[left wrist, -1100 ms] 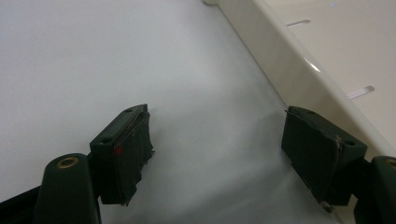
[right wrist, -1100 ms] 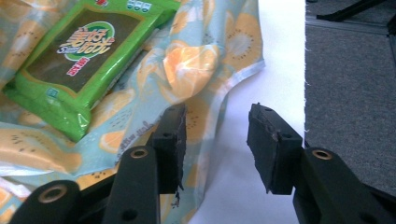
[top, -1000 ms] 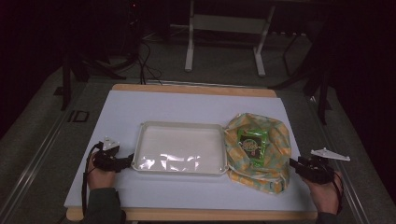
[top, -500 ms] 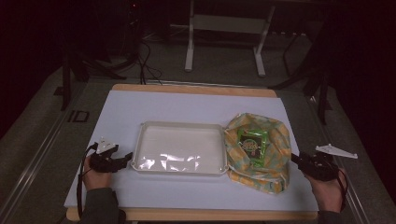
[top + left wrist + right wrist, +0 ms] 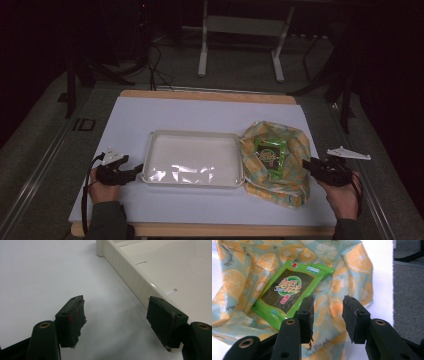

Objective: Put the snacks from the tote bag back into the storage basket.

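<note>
A cream plastic tray (image 5: 192,179) lies empty in the middle of the white mat. To its right sits a fruit-print cloth bag (image 5: 292,150), spread wide, with a green snack packet (image 5: 270,154) lying on it. My left gripper (image 5: 136,173) rests on the mat at the tray's left edge, open, the tray wall (image 5: 130,272) just beside its right jaw. My right gripper (image 5: 307,165) hovers at the bag's right edge, open, nothing between its pads. Beyond those pads lie the packet (image 5: 289,292) and cloth (image 5: 342,272).
The white mat (image 5: 165,115) covers a wooden board on a grey table. The mat's right edge (image 5: 390,277) runs close to the right gripper. Stand legs (image 5: 202,55) and cables rise behind the table in the dark.
Both hands have shifted slightly; the left gripper has settled lower beside the tray's left edge, and the right gripper has edged toward the bag.
</note>
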The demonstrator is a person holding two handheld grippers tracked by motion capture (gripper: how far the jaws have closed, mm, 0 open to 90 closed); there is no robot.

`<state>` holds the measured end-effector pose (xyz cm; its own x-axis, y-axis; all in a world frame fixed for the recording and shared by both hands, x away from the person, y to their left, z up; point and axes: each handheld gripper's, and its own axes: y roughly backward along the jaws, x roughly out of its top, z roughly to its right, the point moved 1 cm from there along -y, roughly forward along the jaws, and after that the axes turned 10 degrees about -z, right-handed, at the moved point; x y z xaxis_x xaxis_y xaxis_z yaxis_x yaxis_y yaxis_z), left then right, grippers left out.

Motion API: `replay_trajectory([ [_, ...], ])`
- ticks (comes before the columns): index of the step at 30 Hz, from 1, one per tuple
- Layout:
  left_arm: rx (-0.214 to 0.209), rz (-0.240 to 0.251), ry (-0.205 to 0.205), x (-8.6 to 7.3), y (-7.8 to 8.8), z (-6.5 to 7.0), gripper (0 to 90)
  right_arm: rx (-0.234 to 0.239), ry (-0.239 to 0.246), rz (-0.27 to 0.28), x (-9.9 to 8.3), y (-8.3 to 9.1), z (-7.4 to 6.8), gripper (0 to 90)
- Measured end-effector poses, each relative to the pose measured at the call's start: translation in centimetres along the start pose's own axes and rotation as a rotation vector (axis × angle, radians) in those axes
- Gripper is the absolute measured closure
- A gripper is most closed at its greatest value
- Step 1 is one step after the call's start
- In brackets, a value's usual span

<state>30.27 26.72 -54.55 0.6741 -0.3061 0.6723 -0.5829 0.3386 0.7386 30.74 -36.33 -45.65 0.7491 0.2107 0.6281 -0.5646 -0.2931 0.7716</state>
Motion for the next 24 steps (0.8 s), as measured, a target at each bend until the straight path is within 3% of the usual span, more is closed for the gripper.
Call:
replay_trajectory([
  [24,0.013,-0.001,-0.019,0.0,0.0,0.2,31.4,0.066,0.0,-0.078,1.3,-2.2,-1.2,57.8],
])
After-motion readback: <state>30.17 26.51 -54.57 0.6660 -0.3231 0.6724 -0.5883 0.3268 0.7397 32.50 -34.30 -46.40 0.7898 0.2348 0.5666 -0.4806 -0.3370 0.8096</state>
